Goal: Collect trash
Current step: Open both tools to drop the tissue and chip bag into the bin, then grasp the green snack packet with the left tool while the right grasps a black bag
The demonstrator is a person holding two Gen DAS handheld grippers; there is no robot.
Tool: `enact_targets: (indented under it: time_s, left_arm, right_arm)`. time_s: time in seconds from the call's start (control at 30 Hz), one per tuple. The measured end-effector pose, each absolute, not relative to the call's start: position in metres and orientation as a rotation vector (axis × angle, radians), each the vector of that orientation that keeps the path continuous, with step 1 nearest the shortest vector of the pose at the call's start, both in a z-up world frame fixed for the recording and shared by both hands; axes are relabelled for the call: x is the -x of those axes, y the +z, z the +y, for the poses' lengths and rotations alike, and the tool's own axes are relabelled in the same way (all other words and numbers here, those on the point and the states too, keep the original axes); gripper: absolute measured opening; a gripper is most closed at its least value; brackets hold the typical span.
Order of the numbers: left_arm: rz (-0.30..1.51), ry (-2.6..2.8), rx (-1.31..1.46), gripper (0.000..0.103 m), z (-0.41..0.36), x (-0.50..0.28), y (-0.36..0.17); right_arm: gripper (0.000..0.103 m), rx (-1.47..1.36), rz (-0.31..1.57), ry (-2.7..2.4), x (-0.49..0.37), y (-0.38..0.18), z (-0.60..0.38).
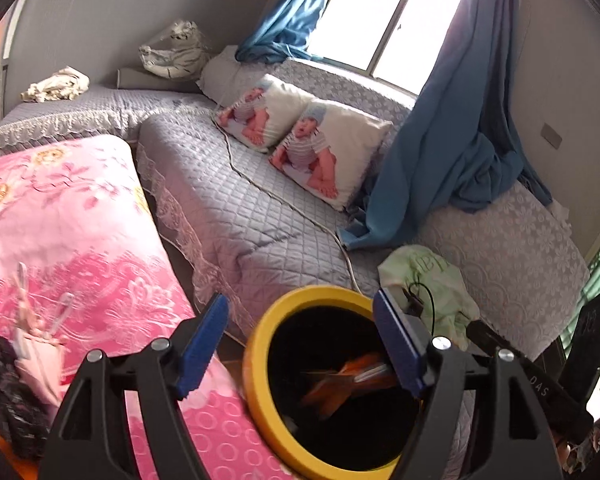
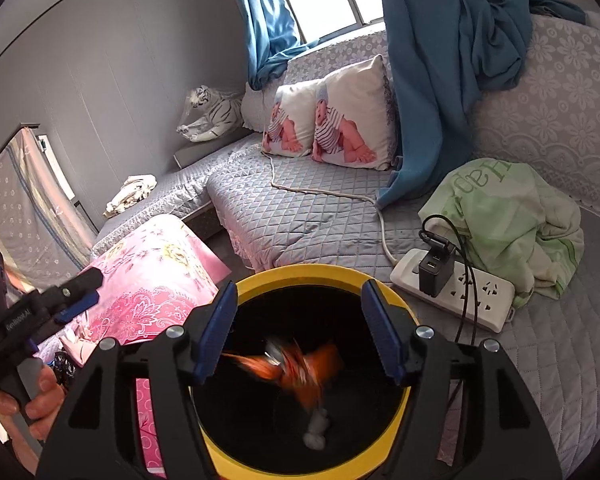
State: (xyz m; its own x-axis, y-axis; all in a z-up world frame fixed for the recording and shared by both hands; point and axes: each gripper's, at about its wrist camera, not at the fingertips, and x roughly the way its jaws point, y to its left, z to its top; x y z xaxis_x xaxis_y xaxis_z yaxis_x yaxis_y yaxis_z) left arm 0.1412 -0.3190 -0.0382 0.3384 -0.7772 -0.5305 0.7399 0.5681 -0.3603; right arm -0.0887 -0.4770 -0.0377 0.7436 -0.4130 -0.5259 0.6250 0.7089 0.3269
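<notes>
A black bin with a yellow rim (image 1: 260, 364) (image 2: 300, 270) stands right below both grippers. A blurred orange wrapper (image 2: 296, 364) (image 1: 352, 380) is in its mouth, touching neither pad. A crumpled white tissue (image 2: 316, 432) lies deeper inside. My left gripper (image 1: 300, 344) is open over the bin's left side with nothing between its blue pads. My right gripper (image 2: 300, 332) is open above the bin's mouth, the wrapper showing below the gap. In the right wrist view a hand (image 2: 40, 396) holds the left gripper's handle at the left edge.
A white power strip (image 2: 456, 292) with a black charger (image 2: 434, 272) lies on the grey quilted sofa (image 2: 300, 208), right of the bin. A green-and-white cloth (image 2: 512, 216) is beside it. A pink floral blanket (image 1: 80, 240) lies left of the bin. Two pillows (image 1: 300, 140) and blue curtains (image 1: 452, 140) are behind.
</notes>
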Motion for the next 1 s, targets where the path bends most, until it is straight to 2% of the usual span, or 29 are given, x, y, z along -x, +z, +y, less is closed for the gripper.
enact_targets:
  time_s: [0.63, 1.0]
  left_arm:
    - [0.559, -0.709, 0.065, 0.074, -0.186, -0.178, 0.016]
    - [0.583, -0.492, 0.018, 0.077, -0.069, -0.192, 0.010]
  right_arm:
    - [0.063, -0.362, 0.367, -0.321, 0.047, 0.000, -0.400]
    - [0.064, -0.254, 0.475, -0.089, -0.026, -0.003, -0.327]
